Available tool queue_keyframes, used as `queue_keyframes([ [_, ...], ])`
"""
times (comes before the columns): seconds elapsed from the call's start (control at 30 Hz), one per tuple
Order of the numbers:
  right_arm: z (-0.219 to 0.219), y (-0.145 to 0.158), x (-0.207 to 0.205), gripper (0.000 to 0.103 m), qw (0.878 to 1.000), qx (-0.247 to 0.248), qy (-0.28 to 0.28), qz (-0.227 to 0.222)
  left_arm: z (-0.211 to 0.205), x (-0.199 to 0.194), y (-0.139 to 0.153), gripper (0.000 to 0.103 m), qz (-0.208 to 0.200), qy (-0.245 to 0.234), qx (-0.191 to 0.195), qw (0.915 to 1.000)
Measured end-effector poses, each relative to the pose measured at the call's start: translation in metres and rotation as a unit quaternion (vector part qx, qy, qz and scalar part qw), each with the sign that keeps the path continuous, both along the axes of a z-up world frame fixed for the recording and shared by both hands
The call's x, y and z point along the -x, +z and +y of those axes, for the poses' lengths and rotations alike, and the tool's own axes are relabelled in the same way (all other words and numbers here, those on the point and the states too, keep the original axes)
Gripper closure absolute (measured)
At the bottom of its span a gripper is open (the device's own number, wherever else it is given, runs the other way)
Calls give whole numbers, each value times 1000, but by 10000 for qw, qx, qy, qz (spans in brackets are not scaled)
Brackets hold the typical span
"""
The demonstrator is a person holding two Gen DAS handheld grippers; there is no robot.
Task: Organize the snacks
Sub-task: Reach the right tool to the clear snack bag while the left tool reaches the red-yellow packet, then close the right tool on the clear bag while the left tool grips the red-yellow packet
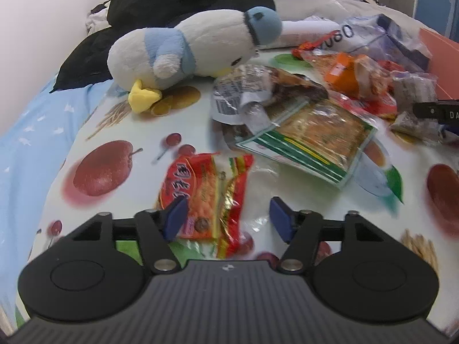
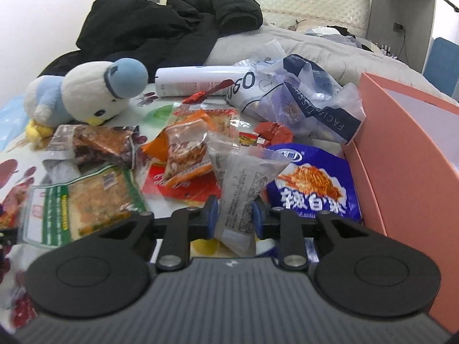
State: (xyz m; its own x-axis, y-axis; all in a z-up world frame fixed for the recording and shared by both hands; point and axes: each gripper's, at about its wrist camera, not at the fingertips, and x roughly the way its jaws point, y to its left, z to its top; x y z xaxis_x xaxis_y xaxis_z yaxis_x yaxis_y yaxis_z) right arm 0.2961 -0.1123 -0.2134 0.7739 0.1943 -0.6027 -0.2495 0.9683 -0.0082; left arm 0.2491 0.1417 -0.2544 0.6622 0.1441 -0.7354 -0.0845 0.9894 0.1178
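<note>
Blue pads are seen on both claws. In the left wrist view, the left claw (image 1: 226,218) is held partly open at the lower centre of the frame, its left pad lying over the edge of a red noodle packet (image 1: 205,197) while the right pad stands clear of it on bare cloth; the packet is not gripped. This packet lies flat on the fruit-printed tablecloth (image 1: 114,132). Above and to the right of it, a green-edged cracker pack (image 1: 312,140) is shown tilted against a heap of other snacks, and a white and blue plush bird (image 1: 195,46) lies in the upper left.

In the right wrist view, the right claw (image 2: 233,215) is narrowed at the lower centre, with both pads pressed against a clear grey snack bag (image 2: 238,186) that stands upright between them. Just to the right of that bag, a blue snack bag (image 2: 312,183) lies touching a pink box (image 2: 401,149) at the right edge. Black clothing (image 2: 160,25) is piled along the top of the frame.
</note>
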Motion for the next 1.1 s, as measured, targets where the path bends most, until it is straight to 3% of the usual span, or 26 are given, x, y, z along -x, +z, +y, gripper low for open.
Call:
queue_keyframes([
  [0.3, -9, 11, 48, 79, 9995, -199, 245, 79, -3, 27, 2, 84, -39, 236, 457, 9987],
  [0.47, -14, 17, 77, 79, 9984, -371, 377, 177, 5, 32, 11, 86, -120, 297, 857, 9958],
  [0.57, -18, 19, 91, 79, 9972, -510, 460, 285, 10, 31, 18, 85, -292, 264, 777, 9962],
  [0.6, -19, 19, 95, 79, 9967, -551, 480, 340, 12, 28, 20, 81, -301, 208, 714, 9968],
  [0.67, -20, 18, 102, 79, 9958, -606, 533, 433, 16, 18, 22, 49, -242, 179, 581, 9979],
  [0.7, -20, 17, 106, 79, 9954, -619, 560, 464, 18, 12, 22, 25, -200, 164, 522, 9983],
  [0.73, -20, 17, 108, 79, 9951, -614, 596, 500, 20, 8, 23, 13, -254, 171, 417, 9987],
  [0.8, -21, 16, 113, 79, 9945, -612, 639, 558, 23, -2, 21, 5, -328, 145, 200, 9992],
  [0.9, -25, 16, 117, 79, 9936, -659, 668, 622, 28, -26, 5, 4, 177, 184, -42, 9997],
  [1.1, -31, 17, 122, 79, 9935, -673, 644, 658, 41, -33, -7, 6, 177, -53, 566, 9982],
])
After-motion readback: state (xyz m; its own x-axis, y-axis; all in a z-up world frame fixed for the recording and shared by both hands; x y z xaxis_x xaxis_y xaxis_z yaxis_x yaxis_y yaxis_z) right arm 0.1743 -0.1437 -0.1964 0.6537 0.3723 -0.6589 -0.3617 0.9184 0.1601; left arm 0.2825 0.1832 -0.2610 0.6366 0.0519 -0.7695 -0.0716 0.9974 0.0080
